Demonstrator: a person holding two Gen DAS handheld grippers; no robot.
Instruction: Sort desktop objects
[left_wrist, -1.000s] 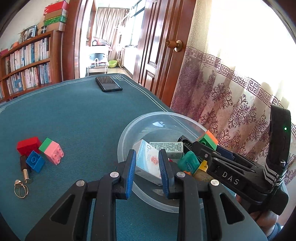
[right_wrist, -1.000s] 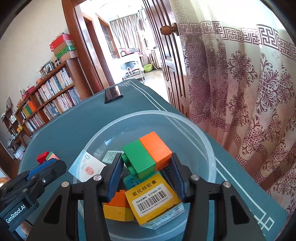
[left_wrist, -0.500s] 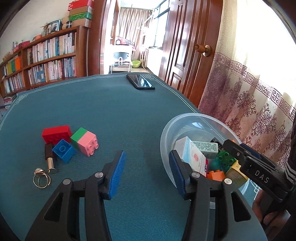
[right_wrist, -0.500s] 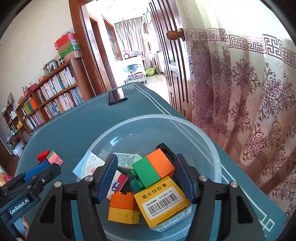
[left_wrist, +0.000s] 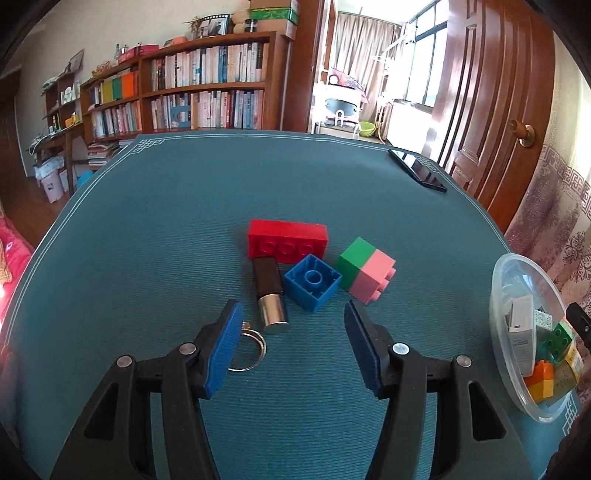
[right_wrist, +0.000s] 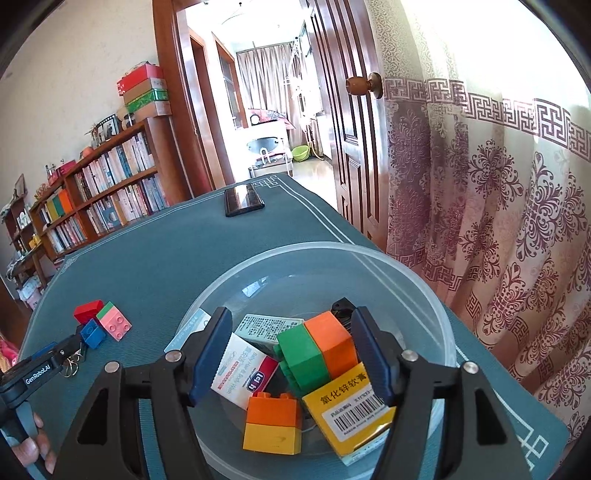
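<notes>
Where the teal ribbed table mat runs leftmost, left gripper hovering low, blue-padded jaws spread and widening, nothing between them but mat. Just beyond the left pad, a silver metal key ring, touching a dark brown and chrome lipstick tube lying on its side. Past that tube, a long red plastic building brick; beside it a hollow blue square brick, then a green-and-pink stacked brick, all close together on the mat. Further right, a clear round plastic bowl, with right gripper held over it, jaws parted and opening, gripping nothing. Inside the bowl: a white-and-red cardboard cream box, a green-and-orange brick pair lying free between the pads, an orange-on-yellow brick, a yellow ointment box with barcode. At the far edge, a black smartphone lying flat.
</notes>
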